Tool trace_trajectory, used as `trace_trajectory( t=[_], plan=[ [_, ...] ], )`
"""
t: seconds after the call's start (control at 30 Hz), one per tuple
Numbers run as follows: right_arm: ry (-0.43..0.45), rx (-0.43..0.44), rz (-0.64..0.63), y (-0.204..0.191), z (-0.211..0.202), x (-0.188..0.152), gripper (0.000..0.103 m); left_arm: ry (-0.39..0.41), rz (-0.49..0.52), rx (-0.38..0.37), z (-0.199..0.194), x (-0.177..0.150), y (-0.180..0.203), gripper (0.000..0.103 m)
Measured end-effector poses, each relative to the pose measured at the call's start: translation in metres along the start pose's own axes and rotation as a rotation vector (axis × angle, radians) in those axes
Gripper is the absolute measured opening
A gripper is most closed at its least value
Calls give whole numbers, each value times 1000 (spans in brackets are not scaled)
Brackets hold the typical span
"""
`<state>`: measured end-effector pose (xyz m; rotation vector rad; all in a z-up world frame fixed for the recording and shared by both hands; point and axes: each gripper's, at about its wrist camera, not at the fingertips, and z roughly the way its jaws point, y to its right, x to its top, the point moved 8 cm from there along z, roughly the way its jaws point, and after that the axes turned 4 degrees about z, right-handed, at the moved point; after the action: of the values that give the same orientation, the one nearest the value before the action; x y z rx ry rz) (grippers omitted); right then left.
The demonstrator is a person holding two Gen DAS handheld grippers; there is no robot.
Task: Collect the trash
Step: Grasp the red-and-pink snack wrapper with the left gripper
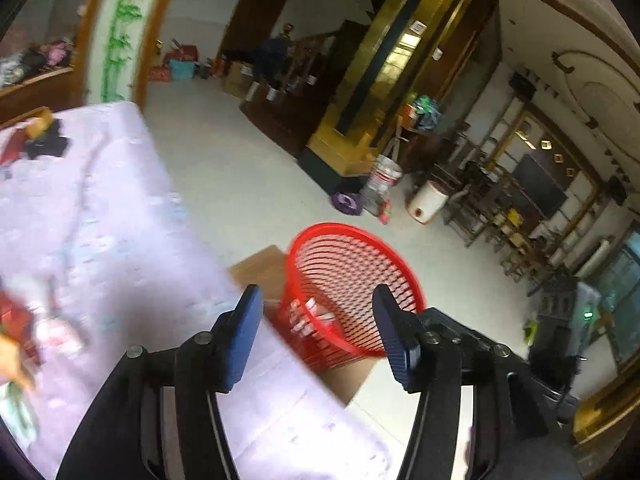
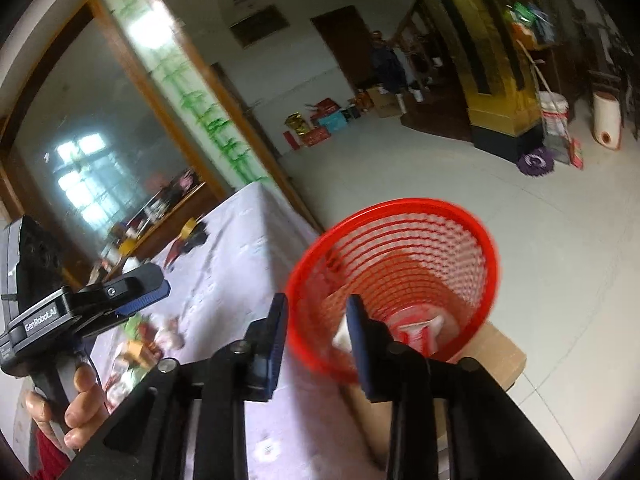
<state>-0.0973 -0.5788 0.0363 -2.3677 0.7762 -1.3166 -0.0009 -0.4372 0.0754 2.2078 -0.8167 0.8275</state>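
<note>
A red mesh waste basket stands on a cardboard box beside the table's edge, with a red-and-white wrapper lying inside. My left gripper is open and empty, just in front of the basket's rim. My right gripper is open and empty, its fingers either side of the basket's near rim. Blurred trash lies on the table under the left gripper, as the right wrist view shows it. More scraps show at the left wrist view's left edge.
The table has a pale lilac cloth. Dark objects and a tape roll lie at its far end. Beyond is a tiled floor with a golden pillar, buckets, boxes and wooden furniture.
</note>
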Motion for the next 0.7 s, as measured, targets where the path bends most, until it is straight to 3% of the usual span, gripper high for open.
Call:
trace_trajectory(
  t=[0.27,0.7],
  plan=[
    [-62,73,-140,-88,8,-45,53,34,-8,169,-79,-38,-52,56],
    [-223,205,-319,-199,45,-126,58,49,-157,438,-203,-120,-177,61]
  ],
)
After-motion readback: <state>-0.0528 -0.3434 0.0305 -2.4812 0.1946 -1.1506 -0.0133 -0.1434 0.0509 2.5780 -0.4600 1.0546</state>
